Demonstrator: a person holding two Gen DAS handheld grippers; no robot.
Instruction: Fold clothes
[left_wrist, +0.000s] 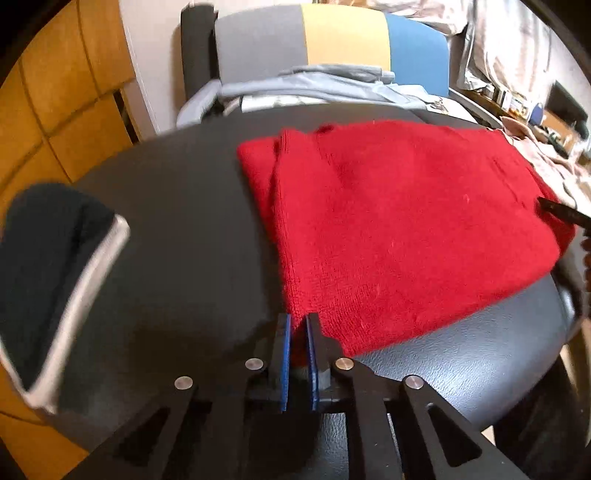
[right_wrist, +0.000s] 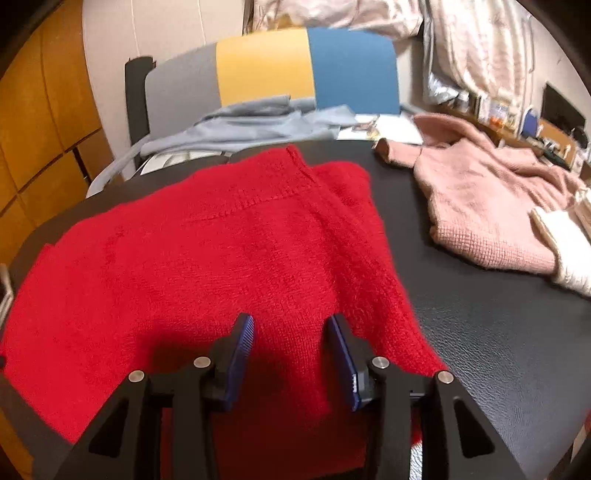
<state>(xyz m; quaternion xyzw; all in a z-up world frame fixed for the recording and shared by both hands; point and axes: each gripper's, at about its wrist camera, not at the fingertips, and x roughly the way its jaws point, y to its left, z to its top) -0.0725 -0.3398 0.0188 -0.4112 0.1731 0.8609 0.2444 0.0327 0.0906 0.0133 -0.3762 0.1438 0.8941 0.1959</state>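
A red knitted sweater (left_wrist: 399, 229) lies folded on the black table (left_wrist: 177, 229). It also shows in the right wrist view (right_wrist: 207, 266). My left gripper (left_wrist: 298, 325) is at the sweater's near left corner, its blue pads nearly together with red fabric between them. My right gripper (right_wrist: 290, 332) is open above the sweater's near edge, nothing between its pads. One fingertip of the right gripper (left_wrist: 554, 210) shows at the sweater's right side in the left wrist view.
A pink sweater (right_wrist: 487, 206) and a white garment (right_wrist: 569, 251) lie on the table's right side. A grey, yellow and blue chair (right_wrist: 269, 77) with light blue clothes (right_wrist: 243, 125) stands behind the table. A dark folded garment (left_wrist: 44, 266) lies at the left edge.
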